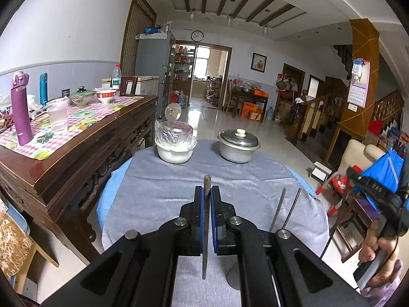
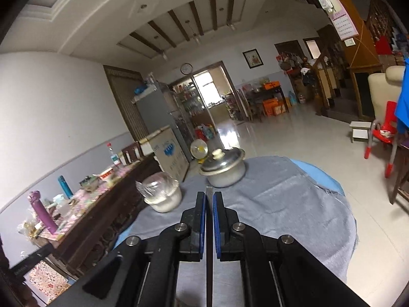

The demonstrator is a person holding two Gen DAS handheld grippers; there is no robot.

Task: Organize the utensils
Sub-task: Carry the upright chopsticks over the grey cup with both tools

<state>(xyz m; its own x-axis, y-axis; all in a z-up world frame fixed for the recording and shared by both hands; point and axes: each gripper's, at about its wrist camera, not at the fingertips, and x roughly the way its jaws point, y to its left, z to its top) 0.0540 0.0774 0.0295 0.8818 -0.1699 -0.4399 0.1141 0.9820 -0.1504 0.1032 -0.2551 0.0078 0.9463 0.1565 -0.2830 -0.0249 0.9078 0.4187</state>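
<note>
My left gripper (image 1: 206, 192) is shut on a thin dark metal utensil handle (image 1: 206, 184) that runs back between the blue pads, held above the grey cloth. Two thin metal rods, like chopsticks (image 1: 286, 207), lie on the cloth to its right. My right gripper (image 2: 209, 197) is shut on a flat grey metal utensil handle (image 2: 209, 192), also above the cloth. In the left wrist view the right gripper's body (image 1: 378, 194) and the hand holding it show at the far right.
A round table under a grey cloth (image 1: 163, 192) carries a white bowl with a plastic-wrapped glass dish (image 1: 175, 143) and a lidded metal pot (image 1: 239, 143). A wooden sideboard (image 1: 76, 148) with bottles and cups stands on the left. Red child chair (image 2: 383, 133) at right.
</note>
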